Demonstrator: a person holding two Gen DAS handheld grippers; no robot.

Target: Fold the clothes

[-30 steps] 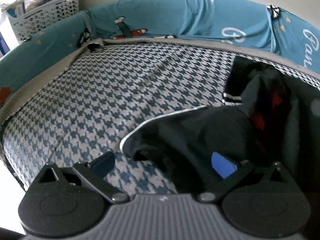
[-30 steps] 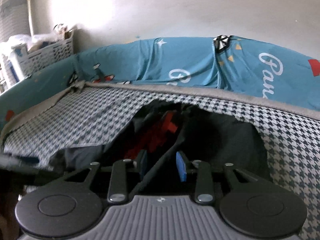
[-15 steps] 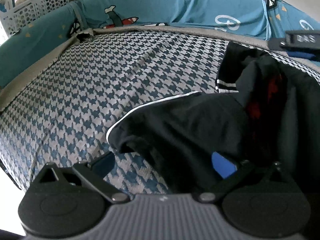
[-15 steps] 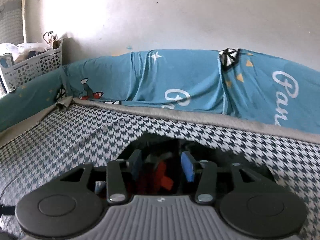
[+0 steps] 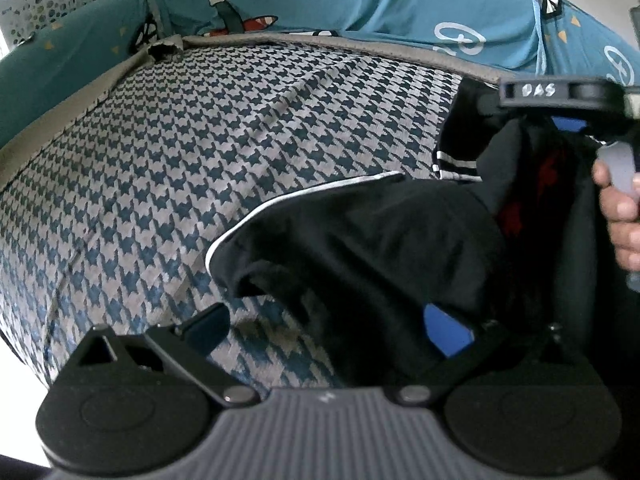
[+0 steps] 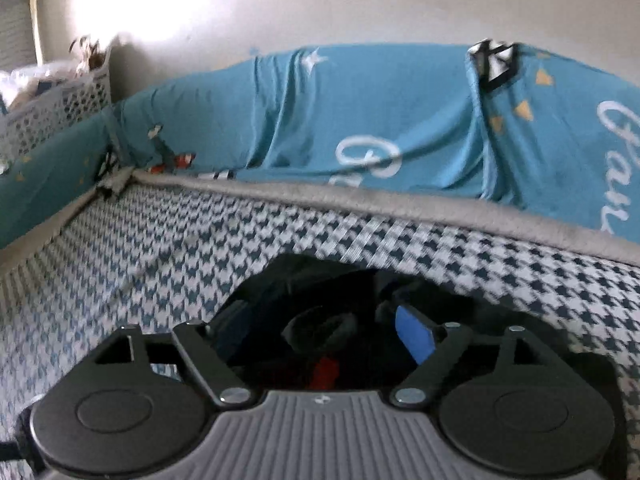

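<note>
- While the left gripper point(image 5: 328, 322) points down at the near edge of the black garment point(image 5: 360, 240) on the houndstooth bedcover point(image 5: 200, 140), its jaws stand released, cloth over the right finger only; the white-piped hem runs from near-left toward far-right.
- Far right, a hand point(image 5: 622, 216) holds the right gripper above the garment's far end.
- Seen from the right gripper point(image 6: 320, 330), its jaws are opening, with dark cloth lying loose between and just beyond them; by my reading it is the nearer one to the far end.

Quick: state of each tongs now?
Left tongs: open, black garment edge between them, not pinched.
Right tongs: opening over the garment, nothing gripped.
</note>
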